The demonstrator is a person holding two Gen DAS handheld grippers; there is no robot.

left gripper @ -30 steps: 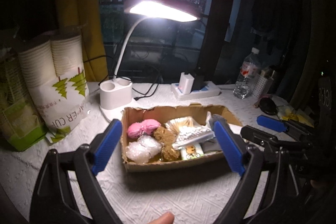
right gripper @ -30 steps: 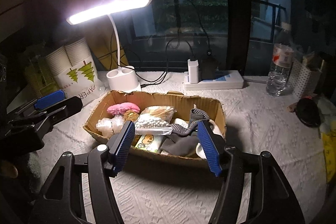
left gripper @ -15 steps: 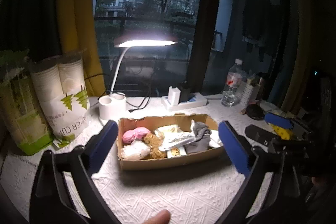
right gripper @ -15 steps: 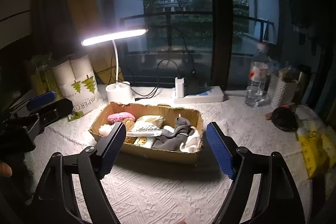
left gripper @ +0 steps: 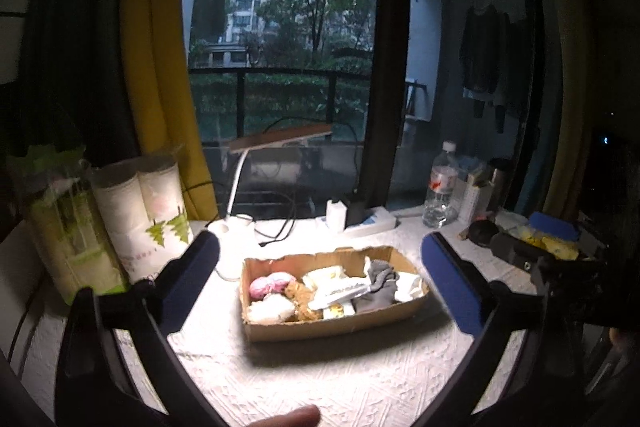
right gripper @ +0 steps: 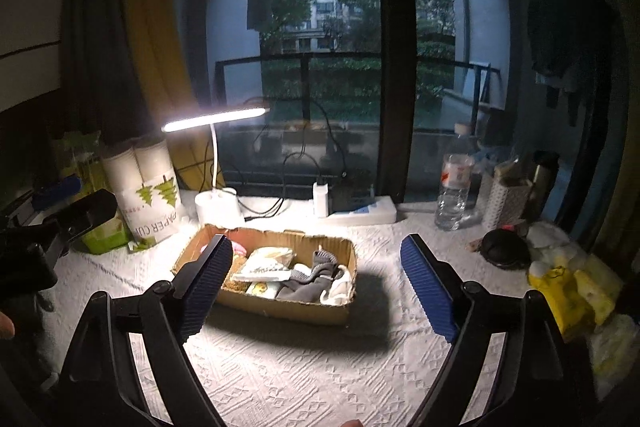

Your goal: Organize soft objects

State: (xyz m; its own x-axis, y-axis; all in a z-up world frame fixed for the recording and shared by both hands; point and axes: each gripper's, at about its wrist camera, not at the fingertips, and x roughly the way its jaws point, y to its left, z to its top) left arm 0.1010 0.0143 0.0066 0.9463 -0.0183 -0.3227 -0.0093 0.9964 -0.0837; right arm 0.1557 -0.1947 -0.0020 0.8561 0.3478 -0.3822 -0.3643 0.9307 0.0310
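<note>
A shallow cardboard box (left gripper: 336,325) sits on the white textured cloth; it also shows in the right wrist view (right gripper: 280,309). It holds a pink soft ball (left gripper: 267,285), a white fluffy lump (left gripper: 272,309), a brown plush (left gripper: 302,297), white packets (left gripper: 340,293) and a grey sock (left gripper: 376,285); the sock also shows in the right wrist view (right gripper: 308,285). My left gripper (left gripper: 320,291) is open and empty, well back from the box. My right gripper (right gripper: 316,287) is open and empty, also back from it.
A lit desk lamp (right gripper: 214,117) stands behind the box, with a paper cup pack (right gripper: 148,195) at the left. A power strip (right gripper: 354,213) and water bottle (right gripper: 454,187) stand at the back. Yellow soft items (right gripper: 572,291) lie at the right.
Both grippers have pulled back and up from the box, so it looks smaller and farther. Both stay open and empty.
</note>
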